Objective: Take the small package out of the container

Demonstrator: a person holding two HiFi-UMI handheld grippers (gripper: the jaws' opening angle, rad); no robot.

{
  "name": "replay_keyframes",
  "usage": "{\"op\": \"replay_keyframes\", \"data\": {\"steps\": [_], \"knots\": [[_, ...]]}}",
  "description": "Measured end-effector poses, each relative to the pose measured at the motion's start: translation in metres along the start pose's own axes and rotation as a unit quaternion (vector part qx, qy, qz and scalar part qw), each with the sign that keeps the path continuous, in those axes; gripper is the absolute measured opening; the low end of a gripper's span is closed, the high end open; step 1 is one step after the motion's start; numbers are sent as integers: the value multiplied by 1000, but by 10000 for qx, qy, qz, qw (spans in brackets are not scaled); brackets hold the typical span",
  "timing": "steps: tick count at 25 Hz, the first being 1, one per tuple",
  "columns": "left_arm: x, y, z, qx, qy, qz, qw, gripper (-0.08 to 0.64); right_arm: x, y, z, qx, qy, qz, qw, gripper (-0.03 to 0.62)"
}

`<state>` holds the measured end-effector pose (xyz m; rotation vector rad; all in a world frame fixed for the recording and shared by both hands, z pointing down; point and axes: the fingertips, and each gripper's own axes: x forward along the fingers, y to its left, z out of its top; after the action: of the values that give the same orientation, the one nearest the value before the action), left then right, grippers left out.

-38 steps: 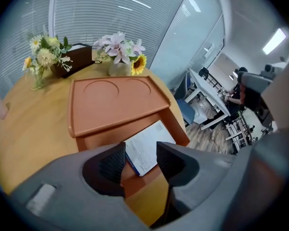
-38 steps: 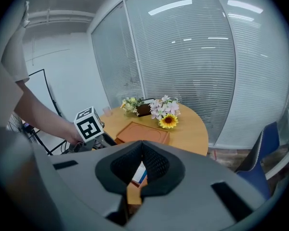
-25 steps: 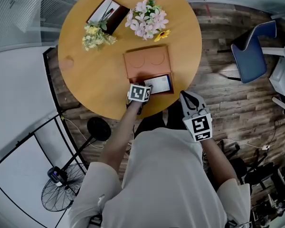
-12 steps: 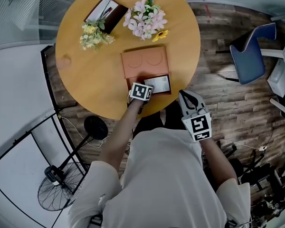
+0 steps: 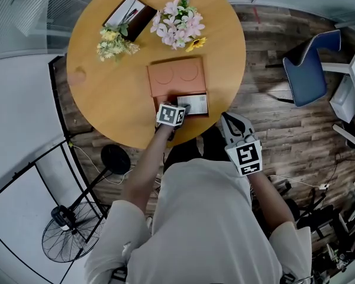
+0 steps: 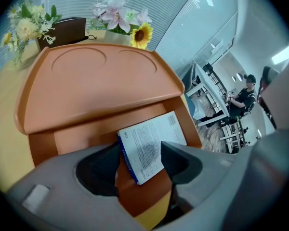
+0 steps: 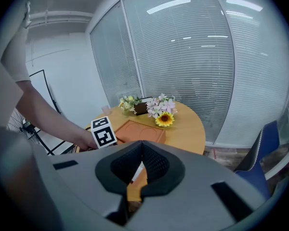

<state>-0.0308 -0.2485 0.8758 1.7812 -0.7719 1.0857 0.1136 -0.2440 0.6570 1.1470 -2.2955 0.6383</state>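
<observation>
An orange container (image 5: 176,78) lies on the round wooden table (image 5: 106,93), its lid slid back from the near end. The small white package (image 5: 195,104) lies flat in that uncovered end. My left gripper (image 5: 173,115) points steeply down at the container's near edge. In the left gripper view its jaws (image 6: 139,170) have just been opening and stand wide, with the near corner of the package (image 6: 149,143) between them. My right gripper (image 5: 232,123) hangs off the table's near edge; in the right gripper view its tips (image 7: 142,147) meet with nothing between them.
Pink flowers with a sunflower (image 5: 180,25), a yellow bunch (image 5: 112,43) and a dark box (image 5: 128,13) stand at the table's far side. A blue chair (image 5: 310,67) is at the right, a floor fan (image 5: 68,238) at the lower left. A person (image 6: 243,97) sits far off.
The left gripper has edged slightly right along the container's near edge toward the package. The right gripper has kept its place.
</observation>
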Motion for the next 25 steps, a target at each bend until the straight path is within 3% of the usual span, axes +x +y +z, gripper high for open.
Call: {"op": "replay_keyframes", "data": {"steps": [5,13,20,25], "knots": [[-18,-7,8,-17,-282,49,9996,256,-3,4,5,-54,-80,102,9999,3],[-56,-34,27,58,-1091,139,9939,256,-9,18,21,-287,-281,318,9987,3],[-71,-58,36,319,-1632,233,9858,256,-23,26,24,-449,-372,351,9977,3],[-76,-80,45,844,-1972,538,9752,256,-32,23,20,-491,-396,287,9976,3]]}}
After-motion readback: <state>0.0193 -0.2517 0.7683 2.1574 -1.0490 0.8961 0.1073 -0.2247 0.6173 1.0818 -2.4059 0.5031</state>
